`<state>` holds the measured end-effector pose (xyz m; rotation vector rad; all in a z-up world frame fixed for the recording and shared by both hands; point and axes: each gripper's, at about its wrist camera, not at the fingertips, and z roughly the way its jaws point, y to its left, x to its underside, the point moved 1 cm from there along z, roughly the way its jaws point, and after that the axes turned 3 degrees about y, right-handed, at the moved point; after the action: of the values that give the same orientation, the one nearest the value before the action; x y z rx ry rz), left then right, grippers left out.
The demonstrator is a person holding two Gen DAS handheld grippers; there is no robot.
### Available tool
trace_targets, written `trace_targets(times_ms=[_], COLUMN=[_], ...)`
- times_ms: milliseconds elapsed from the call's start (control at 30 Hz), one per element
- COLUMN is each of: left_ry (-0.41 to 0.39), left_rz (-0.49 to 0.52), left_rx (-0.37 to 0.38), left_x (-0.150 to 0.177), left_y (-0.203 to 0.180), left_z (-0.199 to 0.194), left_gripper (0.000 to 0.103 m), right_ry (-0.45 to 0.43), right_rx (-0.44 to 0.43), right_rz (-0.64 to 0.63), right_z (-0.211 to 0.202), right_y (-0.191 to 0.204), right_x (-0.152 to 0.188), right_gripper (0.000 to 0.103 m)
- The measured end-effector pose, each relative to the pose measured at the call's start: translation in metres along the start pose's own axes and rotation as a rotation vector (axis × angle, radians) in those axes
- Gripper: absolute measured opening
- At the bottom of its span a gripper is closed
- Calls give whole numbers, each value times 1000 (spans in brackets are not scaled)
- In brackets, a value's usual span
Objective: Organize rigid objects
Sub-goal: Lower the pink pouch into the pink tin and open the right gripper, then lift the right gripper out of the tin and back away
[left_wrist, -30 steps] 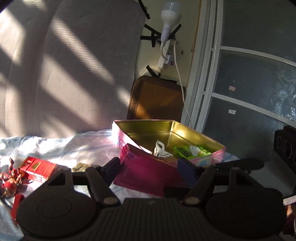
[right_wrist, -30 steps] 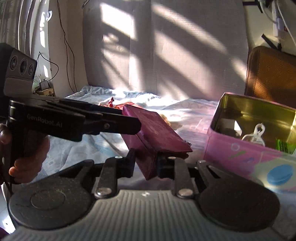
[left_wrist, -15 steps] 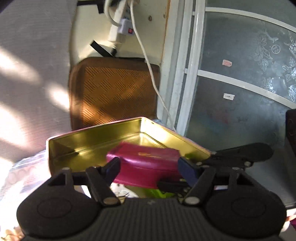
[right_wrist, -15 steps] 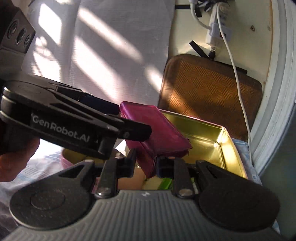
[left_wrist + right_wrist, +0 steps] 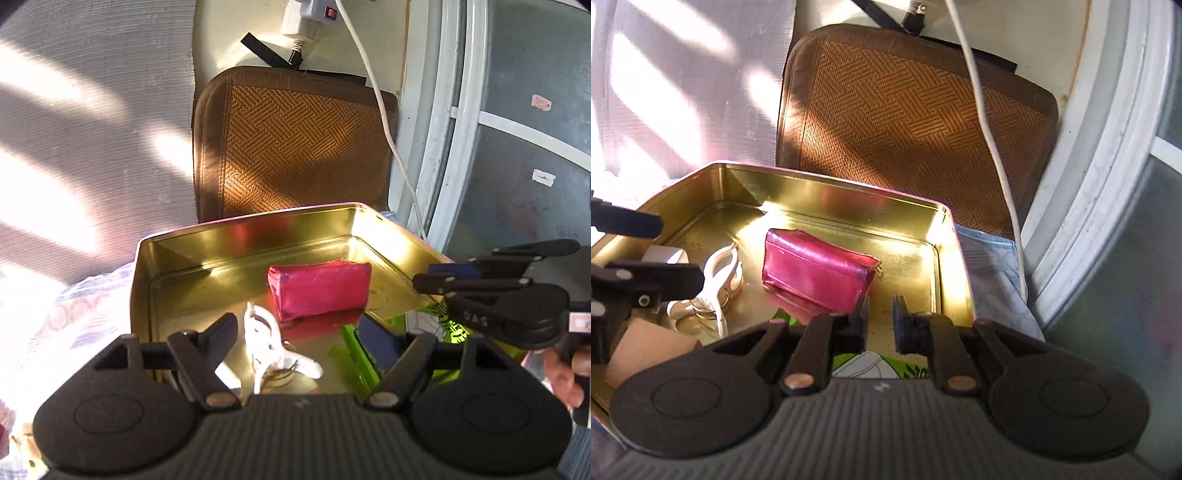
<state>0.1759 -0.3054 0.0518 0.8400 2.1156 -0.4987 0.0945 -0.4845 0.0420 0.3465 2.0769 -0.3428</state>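
Sunlit bedding carries an open gold tin (image 5: 951, 236) before a woven mat (image 5: 905, 110). Magenta wallet (image 5: 816, 275) lies inside, beside a white clip (image 5: 718, 273). Right gripper (image 5: 878, 325), jaws slightly parted and empty, sits just short of it; left gripper (image 5: 301, 341) is wide open, empty. Judgement: withdraw straight up, avoiding the rim.

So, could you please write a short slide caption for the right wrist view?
Pink wallet lying released inside the gold tin, right gripper open just behind it.
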Motion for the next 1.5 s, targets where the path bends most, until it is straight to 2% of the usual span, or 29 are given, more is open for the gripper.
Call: trace_targets(times_ms=[333,533,800,967,1167,1300,1333,1400,1500], left_ry=[1,-6,-32,-18,-13,-39,-46,-68,-96], left_rz=[31,29,0,-46,-88,-62,-54,-35,-10], left_rx=[-42,-93,-250,-311,-334,-313,-306,-285,-253], left_x=[28,53,88,112,127,126,126,125,123], left_y=[-26,-20,25,60,78,68,63,51,31], left_z=[-49,-78,-113,-128,-138,-144,-145,-149,-154], left_gripper=[77,77,77,77,77,78,80,86,88], right_ry=[-75,-121,-112,-92,-115,-185,-211,-242,-262], right_rx=[-144,-229,-304,-336,-343,-283,-256,-234,-207], right_rz=[138,157,135,109,157,255,285,338,385], right_z=[-69,-102,-118,-119,-127,-149,-159,-172,-187], right_y=[5,26,69,101,119,112,109,101,92], right_x=[25,27,28,28,41,64,73,83,91], right_gripper=[16,16,16,16,16,17,19,34,36])
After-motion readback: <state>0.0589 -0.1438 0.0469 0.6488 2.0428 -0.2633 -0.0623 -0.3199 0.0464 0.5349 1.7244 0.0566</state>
